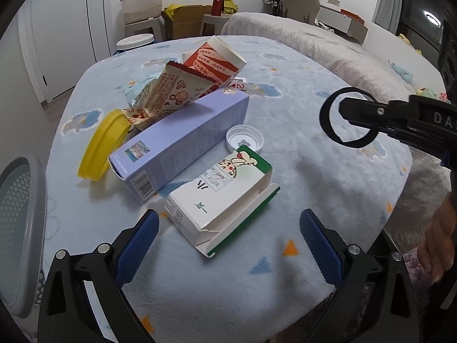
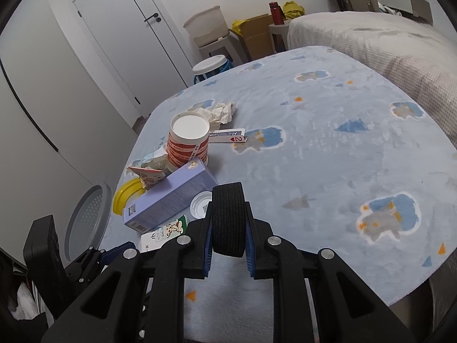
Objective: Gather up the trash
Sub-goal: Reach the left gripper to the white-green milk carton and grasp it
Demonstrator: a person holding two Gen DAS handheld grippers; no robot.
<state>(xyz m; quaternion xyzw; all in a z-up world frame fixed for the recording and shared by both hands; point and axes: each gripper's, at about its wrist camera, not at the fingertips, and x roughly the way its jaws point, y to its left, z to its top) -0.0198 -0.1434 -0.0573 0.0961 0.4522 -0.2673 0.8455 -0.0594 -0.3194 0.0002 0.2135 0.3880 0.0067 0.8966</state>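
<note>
Right gripper [image 2: 228, 253] clamps one black elastic band [image 2: 228, 217] above the fleecy blue tablecloth [image 2: 328, 171]. Left gripper [image 1: 228, 243] hangs wide open, empty, over one green-and-white carton [image 1: 220, 197]; one lilac box [image 1: 182, 143], one white cap [image 1: 245, 138] beside.

The left gripper [image 1: 228, 245], jaws spread, hovers over the green-and-white carton [image 1: 220, 197] beside the purple box [image 1: 180, 143].

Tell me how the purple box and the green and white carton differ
The purple box is longer, looks closed and intact, and has wrappers and a red cup leaning on it. The green and white carton is shorter, its end flap torn open, with nothing on it. Both are cardboard, lying on their sides on the blue blanket.
</note>
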